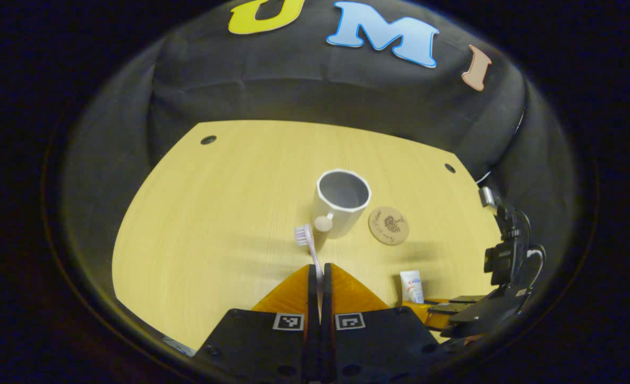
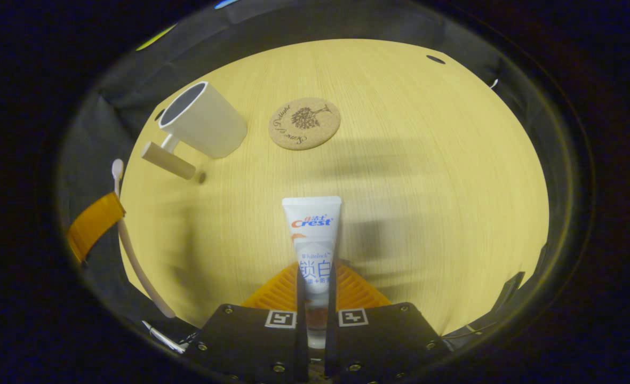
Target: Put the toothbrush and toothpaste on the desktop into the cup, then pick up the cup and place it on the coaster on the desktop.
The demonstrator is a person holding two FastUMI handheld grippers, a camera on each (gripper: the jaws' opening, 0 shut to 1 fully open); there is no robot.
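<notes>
1. In the left gripper view, the left gripper [image 1: 320, 277] has its two fingers closed almost together on the handle of the toothbrush [image 1: 308, 242], whose bristle head sticks out ahead of the fingertips, pointing toward the cup [image 1: 341, 202].
2. The cup stands upright on the wooden surface [image 1: 213, 213], mouth open upward, with a peg-like handle facing the left gripper; the toothbrush head lies just short of that handle.
3. The round cork coaster [image 1: 388, 225] lies flat on the surface just beside the cup, with a narrow gap between them.
4. In the right gripper view, the right gripper [image 2: 315, 288] has its fingers clamped on the lower part of the toothpaste [image 2: 313, 234], a white tube that stands out forward between them, flat end away from the camera.
5. From that view the cup [image 2: 205, 120] appears at upper left and the coaster [image 2: 304, 123] to its right, both well ahead of the tube.
6. At the left edge of the right gripper view, the toothbrush [image 2: 133, 256] shows as a long pale handle held by the other gripper.
7. In the left gripper view, the right gripper and the toothpaste tube [image 1: 412, 286] appear low on the right.
</notes>
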